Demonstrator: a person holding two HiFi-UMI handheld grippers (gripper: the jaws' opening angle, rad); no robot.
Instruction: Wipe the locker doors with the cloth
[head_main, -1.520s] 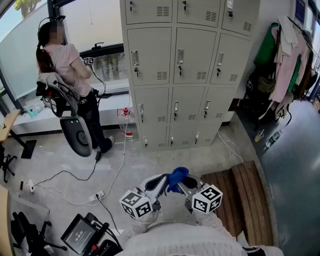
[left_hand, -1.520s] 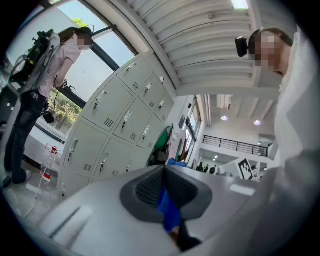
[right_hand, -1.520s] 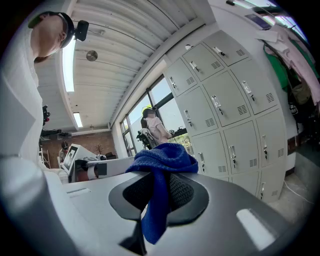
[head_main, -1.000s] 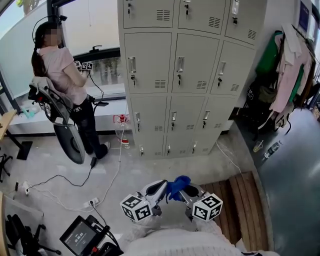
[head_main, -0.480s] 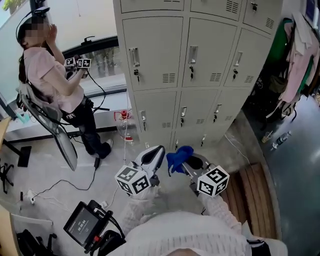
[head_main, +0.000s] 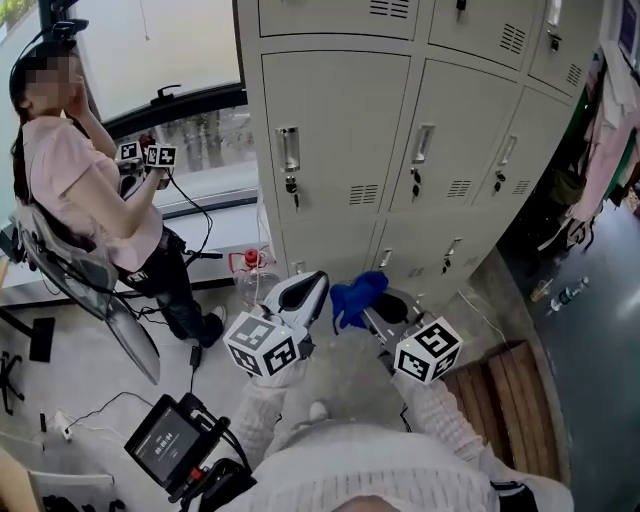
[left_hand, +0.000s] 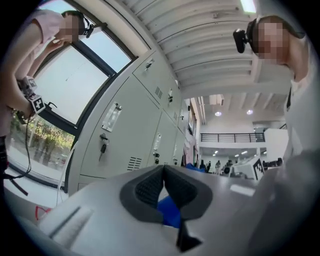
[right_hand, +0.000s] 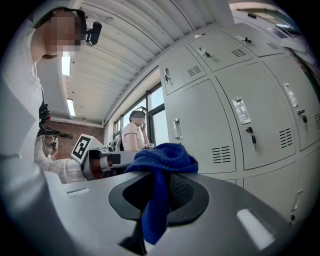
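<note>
Right hand-held gripper (head_main: 372, 316) pinches the soft, probably light cloth (head_main: 355, 296) by a fold; left hand-held gripper (head_main: 304, 292) is closed, empty.

Open floor (head_main: 345, 385) runs straight ahead to the locker doors (head_main: 340, 150), which are flat apart from their handles and keys. On the left, a person (head_main: 80, 190) in a chair (head_main: 95, 290) and a bottle (head_main: 252, 275) at the lockers' corner narrow the way. On the right, hanging clothes (head_main: 615, 120) and a wooden platform (head_main: 500, 385) crowd in.
</note>
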